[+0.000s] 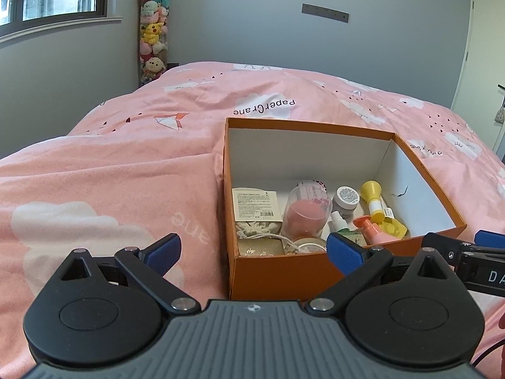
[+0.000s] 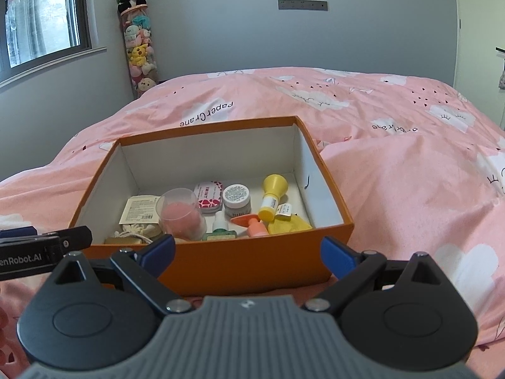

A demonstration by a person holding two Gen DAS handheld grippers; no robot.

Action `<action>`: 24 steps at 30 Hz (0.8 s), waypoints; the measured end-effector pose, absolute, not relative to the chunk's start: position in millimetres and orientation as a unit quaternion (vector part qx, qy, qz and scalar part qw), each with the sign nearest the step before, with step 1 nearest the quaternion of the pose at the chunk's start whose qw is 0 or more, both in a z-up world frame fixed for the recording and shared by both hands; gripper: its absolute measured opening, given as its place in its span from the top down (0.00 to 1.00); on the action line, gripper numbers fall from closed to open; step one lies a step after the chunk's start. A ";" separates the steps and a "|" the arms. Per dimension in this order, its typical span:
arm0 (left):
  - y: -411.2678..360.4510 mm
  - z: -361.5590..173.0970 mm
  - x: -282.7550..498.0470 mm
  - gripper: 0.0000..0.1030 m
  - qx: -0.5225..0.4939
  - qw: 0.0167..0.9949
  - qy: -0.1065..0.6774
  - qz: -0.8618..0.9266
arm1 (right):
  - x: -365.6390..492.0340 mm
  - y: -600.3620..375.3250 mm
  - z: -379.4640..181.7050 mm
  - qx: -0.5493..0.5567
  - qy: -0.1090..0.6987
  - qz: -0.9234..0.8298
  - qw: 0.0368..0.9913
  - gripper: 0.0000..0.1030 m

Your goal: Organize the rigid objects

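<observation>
My left gripper (image 1: 254,254) hangs low in the frame with its blue-padded fingers (image 1: 162,252) spread wide and holding nothing; my right gripper (image 2: 247,251) is likewise wide and empty, its pads framing the near wall of the orange box (image 2: 240,268); each gripper's arm shows at the edge of the other's view, so the two sit side by side just in front of the box.

The box rests on the pink bed cover (image 2: 410,195), lid off, at the centre of the right view and right of centre in the left view; the rigid objects lie crowded along its near half, the far half bare; this suggests they were dropped in from my side.

Contents, left to right in the right view: a labelled flat carton (image 2: 140,211) over a small drawstring pouch (image 2: 137,230); a clear cup with a pink sponge inside (image 2: 181,213), lying tilted; a pink patterned tin (image 2: 208,197); a glitter-lidded jar (image 2: 236,199), upright; a small white-capped bottle (image 2: 218,222); a pink pump bottle (image 2: 252,225) on its side; a yellow funnel-shaped bottle (image 2: 271,197), leaning on a yellow item I cannot identify.

Judgement: nothing loose shows on the cover, so the gathering looks largely complete; the open, withdrawn fingers suit either a finish or a next reach inside.
</observation>
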State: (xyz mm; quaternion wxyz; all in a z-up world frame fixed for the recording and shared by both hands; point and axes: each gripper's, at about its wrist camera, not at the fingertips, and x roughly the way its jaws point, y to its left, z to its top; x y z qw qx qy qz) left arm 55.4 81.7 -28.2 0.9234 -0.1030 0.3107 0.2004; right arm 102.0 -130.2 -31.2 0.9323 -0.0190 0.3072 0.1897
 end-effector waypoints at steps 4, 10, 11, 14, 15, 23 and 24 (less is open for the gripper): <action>82.0 -27.9 55.5 0.00 -0.102 0.924 0.310 0.200 | 101.4 -129.8 -31.3 -0.019 0.308 0.190 0.932 0.06; 81.9 -27.8 56.2 0.00 -0.099 0.920 0.314 0.213 | 102.4 -129.8 -31.9 -0.017 0.311 0.190 0.931 0.06; 81.5 -27.7 56.5 0.00 -0.095 0.919 0.314 0.218 | 102.2 -129.6 -31.8 -0.018 0.311 0.191 0.931 0.06; 81.6 -27.6 56.8 0.00 -0.092 0.919 0.315 0.219 | 101.4 -128.2 -31.9 -0.020 0.310 0.197 0.930 0.06; 81.6 -27.7 56.8 0.00 -0.092 0.919 0.315 0.217 | 101.4 -127.6 -32.2 -0.021 0.311 0.198 0.929 0.06; 80.2 -28.0 56.4 0.00 -0.089 0.922 0.315 0.208 | 102.3 -127.6 -33.4 -0.021 0.314 0.198 0.928 0.06; 80.0 -27.8 56.1 0.00 -0.088 0.922 0.315 0.207 | 102.4 -127.9 -33.3 -0.021 0.315 0.198 0.928 0.06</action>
